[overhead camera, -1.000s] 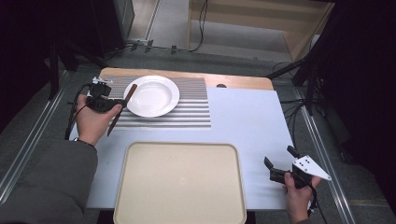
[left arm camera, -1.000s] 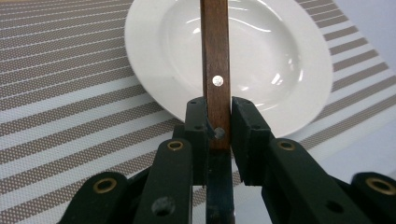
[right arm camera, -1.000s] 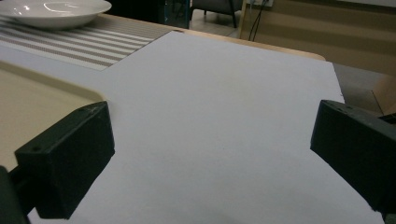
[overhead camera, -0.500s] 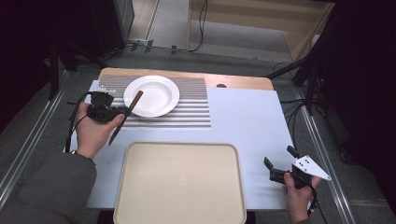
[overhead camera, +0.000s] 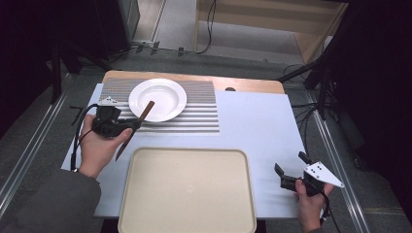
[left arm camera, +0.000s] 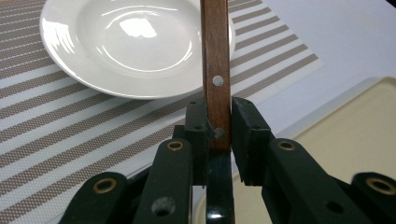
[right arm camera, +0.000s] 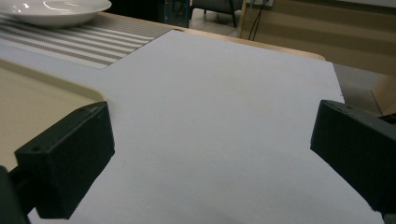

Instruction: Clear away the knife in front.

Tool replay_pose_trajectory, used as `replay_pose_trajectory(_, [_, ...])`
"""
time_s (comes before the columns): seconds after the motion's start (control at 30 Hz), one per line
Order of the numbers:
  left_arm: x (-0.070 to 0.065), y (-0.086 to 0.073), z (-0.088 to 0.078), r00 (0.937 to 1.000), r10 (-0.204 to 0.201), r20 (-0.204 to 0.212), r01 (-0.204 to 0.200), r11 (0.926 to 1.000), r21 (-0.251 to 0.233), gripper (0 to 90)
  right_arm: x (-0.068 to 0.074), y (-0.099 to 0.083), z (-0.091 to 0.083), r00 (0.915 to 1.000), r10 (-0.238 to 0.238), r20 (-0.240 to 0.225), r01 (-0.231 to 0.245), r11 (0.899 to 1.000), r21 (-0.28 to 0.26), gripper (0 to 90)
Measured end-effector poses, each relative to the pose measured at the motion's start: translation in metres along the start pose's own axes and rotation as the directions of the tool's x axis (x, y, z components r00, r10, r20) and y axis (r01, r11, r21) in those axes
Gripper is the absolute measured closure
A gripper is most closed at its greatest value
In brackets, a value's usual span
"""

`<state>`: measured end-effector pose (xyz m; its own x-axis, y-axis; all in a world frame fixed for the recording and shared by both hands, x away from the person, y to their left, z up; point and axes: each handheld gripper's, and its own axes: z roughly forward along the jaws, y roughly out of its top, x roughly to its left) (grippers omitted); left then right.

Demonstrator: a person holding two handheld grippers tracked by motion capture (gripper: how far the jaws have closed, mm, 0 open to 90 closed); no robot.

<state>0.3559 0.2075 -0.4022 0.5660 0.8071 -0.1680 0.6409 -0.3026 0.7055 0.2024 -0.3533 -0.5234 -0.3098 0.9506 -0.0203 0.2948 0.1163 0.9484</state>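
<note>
Mid-carry: left gripper [left arm camera: 218, 140] jaws pinching wooden-handled knife [left arm camera: 215, 70] beside white plate [overhead camera: 157, 99], likely bound for beige tray [overhead camera: 187, 228]; right gripper [overhead camera: 291, 171] jaws spread, idle over bench [overhead camera: 252, 121].

- In the left gripper view, the wooden handle [left arm camera: 215, 70] runs off the top edge, so its far end is cut off there; its lower part disappears between the pads of the left hand-held gripper [left arm camera: 219, 128].
- The dark part [left arm camera: 219, 205] below the handle is probably a blade, but too little shows to tell.
- The white plate [left arm camera: 116, 46] is cropped at the top edge, and the handle covers a strip of its right side.
- The cream tray [overhead camera: 187, 194] is cut off by the bottom edge in the high view; in the right gripper view only one corner [right arm camera: 42, 98] shows, partly behind a jaw.
- The right hand-held gripper [right arm camera: 210, 154] has both jaws clipped by the picture's edges.
</note>
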Motion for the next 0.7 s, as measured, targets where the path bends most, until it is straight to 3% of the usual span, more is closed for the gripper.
replay_pose_trajectory(0.23, [-0.011,-0.011,-0.003,0.9998,0.021,0.006,-0.021,0.9998,0.006,76.6,0.000,0.000,0.000,1.0000,0.001,0.000,-0.001,1.000,0.002,0.0])
replay_pose_trajectory(0.7, [-0.038,-0.032,-0.013,0.9975,0.040,0.059,-0.039,0.9992,-0.012,76.5,0.000,0.000,0.000,1.0000,-0.001,0.000,0.001,1.000,0.003,0.0])
